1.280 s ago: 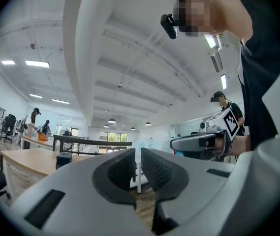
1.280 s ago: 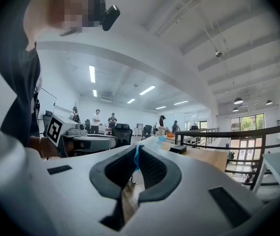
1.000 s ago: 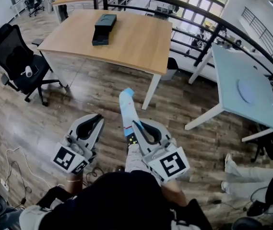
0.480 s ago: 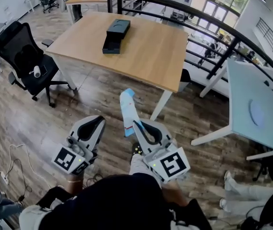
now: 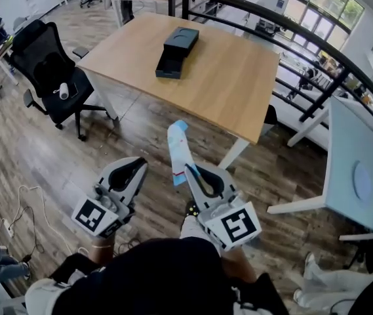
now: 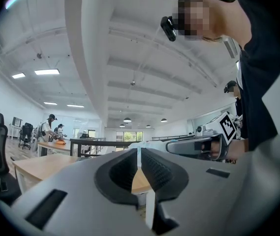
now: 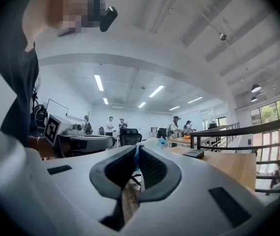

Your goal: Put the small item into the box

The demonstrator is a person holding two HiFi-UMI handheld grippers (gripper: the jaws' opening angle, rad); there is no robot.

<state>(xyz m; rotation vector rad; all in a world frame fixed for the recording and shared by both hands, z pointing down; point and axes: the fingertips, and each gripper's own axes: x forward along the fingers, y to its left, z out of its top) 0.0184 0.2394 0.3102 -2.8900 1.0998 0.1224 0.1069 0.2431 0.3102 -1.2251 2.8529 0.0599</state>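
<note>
Office with plank floor (image 5: 55, 169), black box (image 5: 177, 52) open on wooden table (image 5: 238, 84) by a railing (image 5: 291, 28), right gripper (image 5: 187, 170) clamping small white-and-blue item (image 5: 178, 148), perhaps a tube, well short of the table, left gripper (image 5: 136, 167) jaws together, empty.

Open-plan office w/ wood desk (image 5: 238, 77), swivel chair (image 5: 45, 71), mezzanine railing (image 5: 265, 12).

Your small item (image 5: 178, 148) is a long flat white pack with a light-blue tip and blue-red print along one edge. It sits at frame centre, lower end pinched in your right gripper (image 5: 189, 170), tip pointing up-frame. The box (image 5: 177, 51) is black, upper centre on the wooden table (image 5: 238, 77), open tray end toward lower left, well apart from the item.
</note>
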